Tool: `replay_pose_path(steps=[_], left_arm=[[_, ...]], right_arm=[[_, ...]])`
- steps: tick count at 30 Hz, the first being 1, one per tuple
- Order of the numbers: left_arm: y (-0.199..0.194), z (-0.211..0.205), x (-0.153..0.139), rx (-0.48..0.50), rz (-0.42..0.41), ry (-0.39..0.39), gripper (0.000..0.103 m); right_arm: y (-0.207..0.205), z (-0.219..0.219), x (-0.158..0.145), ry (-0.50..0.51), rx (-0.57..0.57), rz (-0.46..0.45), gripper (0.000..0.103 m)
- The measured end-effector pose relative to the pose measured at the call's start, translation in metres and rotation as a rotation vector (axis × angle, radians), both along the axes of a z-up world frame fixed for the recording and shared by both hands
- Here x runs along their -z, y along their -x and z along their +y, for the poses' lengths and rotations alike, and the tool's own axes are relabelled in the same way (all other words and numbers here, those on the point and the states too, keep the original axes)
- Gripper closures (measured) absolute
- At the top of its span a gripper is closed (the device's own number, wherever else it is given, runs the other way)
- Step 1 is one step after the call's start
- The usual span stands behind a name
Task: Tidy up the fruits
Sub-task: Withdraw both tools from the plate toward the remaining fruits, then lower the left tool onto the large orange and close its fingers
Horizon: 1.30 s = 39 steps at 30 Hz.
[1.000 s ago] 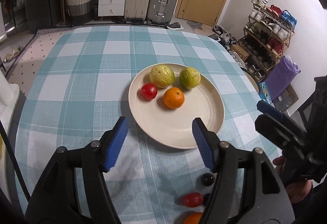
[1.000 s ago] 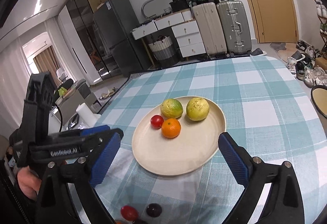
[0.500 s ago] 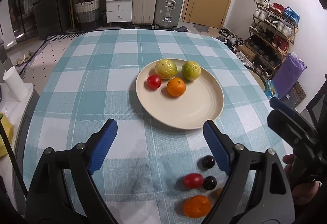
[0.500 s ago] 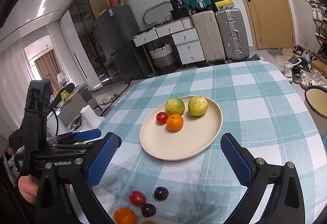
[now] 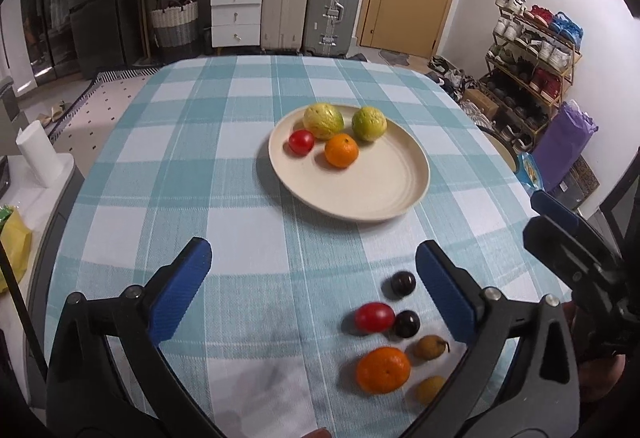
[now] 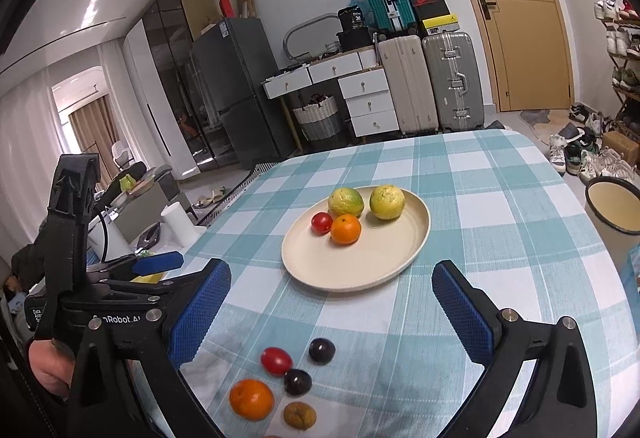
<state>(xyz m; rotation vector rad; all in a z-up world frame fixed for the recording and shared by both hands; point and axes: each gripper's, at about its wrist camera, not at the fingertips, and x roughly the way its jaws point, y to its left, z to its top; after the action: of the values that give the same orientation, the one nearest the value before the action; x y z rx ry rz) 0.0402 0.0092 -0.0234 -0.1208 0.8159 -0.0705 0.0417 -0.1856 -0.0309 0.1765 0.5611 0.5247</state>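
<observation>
A cream plate (image 5: 372, 194) (image 6: 320, 262) on the checked tablecloth holds two yellow-green fruits (image 5: 323, 120), a red tomato (image 5: 301, 141) and an orange (image 5: 341, 150). Near the table's front edge lie a loose orange (image 5: 383, 369) (image 6: 251, 399), a red tomato (image 5: 374, 316) (image 6: 276, 360), two dark plums (image 5: 403, 283) (image 6: 321, 350) and small brown fruits (image 5: 429, 347) (image 6: 299, 415). My left gripper (image 5: 316, 294) is open and empty above the cloth, left of the loose fruit. My right gripper (image 6: 332, 314) is open and empty above the loose fruit.
The round table (image 5: 192, 142) has the plate at its middle. Suitcases (image 5: 332, 6), white drawers (image 5: 236, 14) and a door stand behind it. A shoe rack (image 5: 532, 50) is on the right, and a bin (image 6: 616, 206) stands by the table's right edge.
Both grippers have drawn back from the plate toward the table's front edge, so the loose fruits have come fully into view. Both stay open and empty.
</observation>
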Motion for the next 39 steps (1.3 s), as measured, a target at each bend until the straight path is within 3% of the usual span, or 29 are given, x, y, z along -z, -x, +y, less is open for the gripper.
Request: replay_pose_path(steps=[9,14,21,27,33,39], left_arm=[[0.016,0.001,0.014,0.002,0.031,0.018,0.001],[0.023,-0.002,0.027,0.025,0.064,0.043,0.001],[0.03,-0.011,0.04,0.083,0.106,0.057,0.001],[0.034,-0.024,0.051,0.143,0.133,0.042,0.001],[0.034,-0.028,0.061,0.194,0.152,0.075,0.002],[0.033,-0.027,0.069,0.22,0.175,0.109,0.017]], right_arm=[[0.014,0.002,0.007,0.042,-0.007,0.011,0.0],[0.018,0.001,0.014,0.068,-0.006,0.061,0.0],[0.024,0.0,0.02,0.115,-0.015,0.081,0.0],[0.023,-0.005,0.023,0.095,-0.015,0.115,0.0],[0.022,-0.007,0.025,0.098,-0.018,0.127,0.0],[0.02,-0.007,0.032,0.098,-0.015,0.158,0.0]])
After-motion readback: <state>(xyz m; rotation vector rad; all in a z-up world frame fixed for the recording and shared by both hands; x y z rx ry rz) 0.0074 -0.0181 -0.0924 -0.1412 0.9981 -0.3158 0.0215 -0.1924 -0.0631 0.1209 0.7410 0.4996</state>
